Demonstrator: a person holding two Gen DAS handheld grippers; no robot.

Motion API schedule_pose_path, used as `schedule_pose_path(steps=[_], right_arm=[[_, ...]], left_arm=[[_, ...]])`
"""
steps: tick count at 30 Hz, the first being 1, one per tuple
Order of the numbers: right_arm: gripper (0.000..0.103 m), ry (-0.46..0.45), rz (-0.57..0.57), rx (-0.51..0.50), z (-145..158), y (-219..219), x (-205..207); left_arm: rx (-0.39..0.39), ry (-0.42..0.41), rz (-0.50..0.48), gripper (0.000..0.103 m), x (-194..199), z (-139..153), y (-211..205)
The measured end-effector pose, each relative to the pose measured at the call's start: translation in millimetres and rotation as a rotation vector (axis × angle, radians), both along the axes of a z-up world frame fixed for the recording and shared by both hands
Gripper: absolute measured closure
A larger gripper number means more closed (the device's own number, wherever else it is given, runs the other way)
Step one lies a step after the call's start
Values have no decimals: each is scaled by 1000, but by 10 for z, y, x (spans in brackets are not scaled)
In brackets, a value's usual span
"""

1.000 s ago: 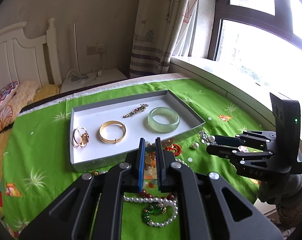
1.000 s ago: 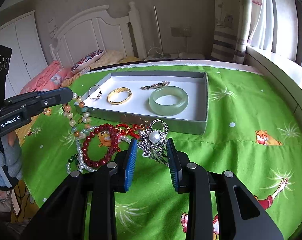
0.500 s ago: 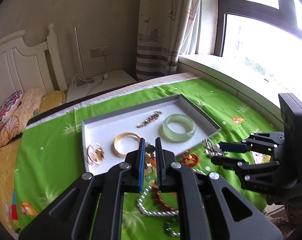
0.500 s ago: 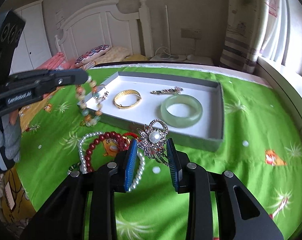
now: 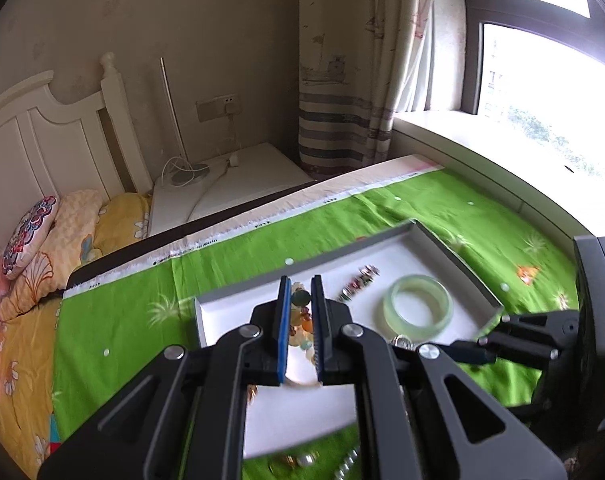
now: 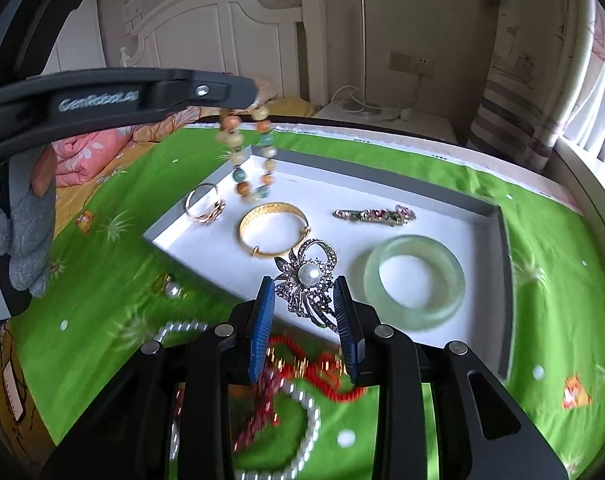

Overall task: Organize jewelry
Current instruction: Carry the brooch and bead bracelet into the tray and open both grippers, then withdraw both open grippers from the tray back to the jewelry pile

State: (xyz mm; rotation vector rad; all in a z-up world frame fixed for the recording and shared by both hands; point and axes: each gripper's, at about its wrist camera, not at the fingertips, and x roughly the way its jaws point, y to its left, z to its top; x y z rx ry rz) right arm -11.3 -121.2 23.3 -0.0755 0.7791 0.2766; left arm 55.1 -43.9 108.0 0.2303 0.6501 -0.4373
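Left gripper fingers clamped on multicoloured stone-bead bracelet: limp, swings freely, dangling over far-left corner of shallow grey-and-white tray. Right gripper fingers pinch silver rhinestone brooch with pearl centre by its edges, above tray's near rim; stiff, light, prongs probably fragile, so hold the frame. Left view hides the hanging loop; right view shows it, plus gold bangle beneath.

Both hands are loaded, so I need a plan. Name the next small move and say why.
Probably lower the left gripper and release the beaded bracelet onto the bare back-left floor of the tray. It already dangles there, behind the gold bangle, while the right gripper holds the pearl brooch near the front wall.
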Motion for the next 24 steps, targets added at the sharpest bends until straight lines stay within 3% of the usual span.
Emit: schedule_pose_path(steps=[10,16,18,20,24], right_arm=[[73,61,-1,-18,-203,80,347],[70,81,-19,-2,-238,50,395],[50,81,-26,17,-217,27,407],[43,72,-20,41,-183,12,379],[43,34,-31,47,-53,-34,263]], left_arm=[[-29,60,29,94,654,-286,-91],[23,113,102,93,820,-547,81],[27,126,137,84,833,-593,192],[17,125,160,65,815,-594,315],[17,91,175,56,692,-490,456]])
